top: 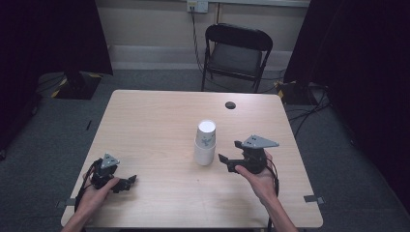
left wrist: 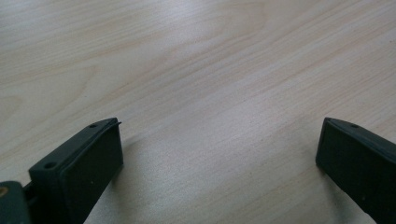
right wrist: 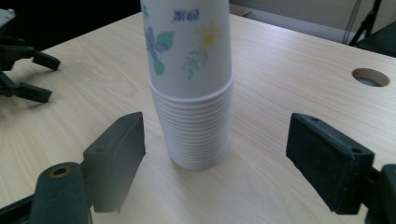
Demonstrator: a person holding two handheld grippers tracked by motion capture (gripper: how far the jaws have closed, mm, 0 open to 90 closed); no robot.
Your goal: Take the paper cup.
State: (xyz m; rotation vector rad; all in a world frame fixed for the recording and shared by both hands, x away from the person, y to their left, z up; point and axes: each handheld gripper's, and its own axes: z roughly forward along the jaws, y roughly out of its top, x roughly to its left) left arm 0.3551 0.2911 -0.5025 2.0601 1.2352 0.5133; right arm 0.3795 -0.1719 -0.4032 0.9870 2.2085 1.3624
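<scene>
A stack of paper cups [top: 205, 144] stands upside down and upright near the middle of the wooden table [top: 154, 121], a little toward the person's right. The cups are white with a flower print, and the rims of many nested cups show as rings at the base of the stack [right wrist: 196, 93].

The right gripper [top: 228, 157] is held just to the right of the stack, pointing at it, with its jaws spread wide apart and nothing between them but air. In the right gripper view the stack sits centred in the gap ahead of the two black jaws, touching neither one. Nothing stands between this gripper and the cups.

The left gripper [top: 126, 182] rests near the front left edge of the table, well apart from the stack. Its jaws are also wide apart and hold nothing; the left gripper view shows bare wood [left wrist: 210, 84] between them.

A round cable hole [top: 230, 105] is in the tabletop behind the stack, toward the far edge. Beyond the table stands a black folding chair [top: 237, 53], with cables [top: 300, 116] on the grey floor to the right and dark curtains [top: 48, 34] on both sides.
</scene>
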